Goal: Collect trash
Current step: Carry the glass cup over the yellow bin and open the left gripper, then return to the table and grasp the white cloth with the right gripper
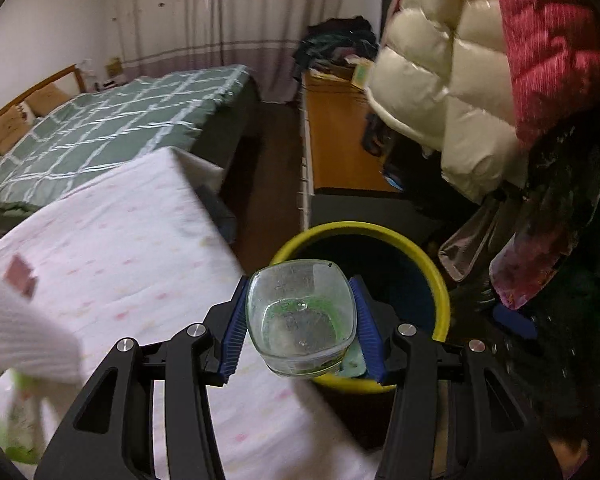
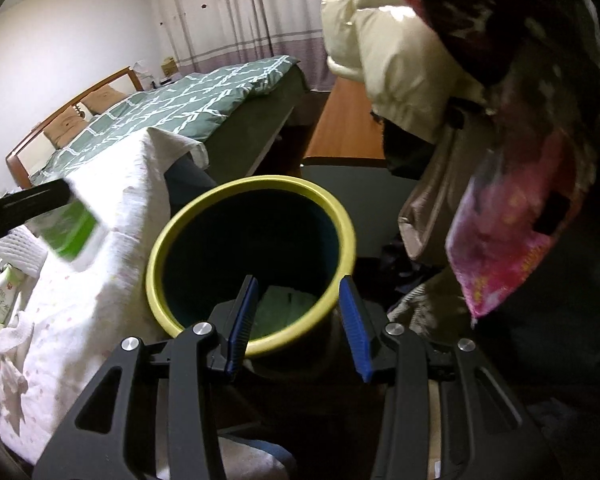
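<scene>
A clear plastic cup with green residue in its bottom sits between the blue pads of my left gripper, which is shut on it. The cup hangs above the near left rim of a yellow-rimmed, dark trash bin. In the right wrist view my right gripper is open and empty, over the near edge of the bin. A pale green piece of trash lies inside the bin. At the left of that view the left gripper's black arm shows, blurred, with the green-sided cup.
A table under a white, pink-dotted cloth stands left of the bin. Behind it is a bed with a green checked cover. A cream puffer coat and red and pink garments hang at right. An orange cabinet top lies beyond.
</scene>
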Action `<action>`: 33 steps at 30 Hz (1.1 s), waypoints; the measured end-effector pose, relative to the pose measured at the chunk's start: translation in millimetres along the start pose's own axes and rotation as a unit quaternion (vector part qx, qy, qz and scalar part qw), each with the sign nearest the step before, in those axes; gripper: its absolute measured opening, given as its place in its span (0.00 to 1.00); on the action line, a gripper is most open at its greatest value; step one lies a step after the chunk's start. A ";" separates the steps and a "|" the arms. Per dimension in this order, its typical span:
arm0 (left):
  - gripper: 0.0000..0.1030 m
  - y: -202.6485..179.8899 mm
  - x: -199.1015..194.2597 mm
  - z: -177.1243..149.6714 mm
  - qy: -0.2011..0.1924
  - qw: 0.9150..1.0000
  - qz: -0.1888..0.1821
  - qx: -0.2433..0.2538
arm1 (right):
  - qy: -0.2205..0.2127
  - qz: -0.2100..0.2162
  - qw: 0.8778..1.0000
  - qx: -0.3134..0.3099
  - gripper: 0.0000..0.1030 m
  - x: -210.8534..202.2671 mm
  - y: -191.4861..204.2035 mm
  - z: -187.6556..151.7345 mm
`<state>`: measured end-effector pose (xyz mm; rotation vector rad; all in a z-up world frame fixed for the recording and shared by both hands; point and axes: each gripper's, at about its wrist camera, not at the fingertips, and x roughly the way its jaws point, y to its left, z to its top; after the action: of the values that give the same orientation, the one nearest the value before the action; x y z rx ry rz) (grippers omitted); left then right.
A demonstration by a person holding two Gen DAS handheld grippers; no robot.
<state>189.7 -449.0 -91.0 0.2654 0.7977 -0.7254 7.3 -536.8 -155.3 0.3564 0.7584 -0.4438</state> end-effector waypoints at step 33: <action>0.94 80.6 -162.6 -45.7 -0.102 0.988 0.092 -0.063 | 0.024 0.050 0.997 -0.057 0.42 -7.7 70.5 -22.6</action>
<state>141.7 -288.7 -7.1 0.1453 0.6121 -0.5159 25.0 -464.5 -154.5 0.2963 0.8048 -0.2973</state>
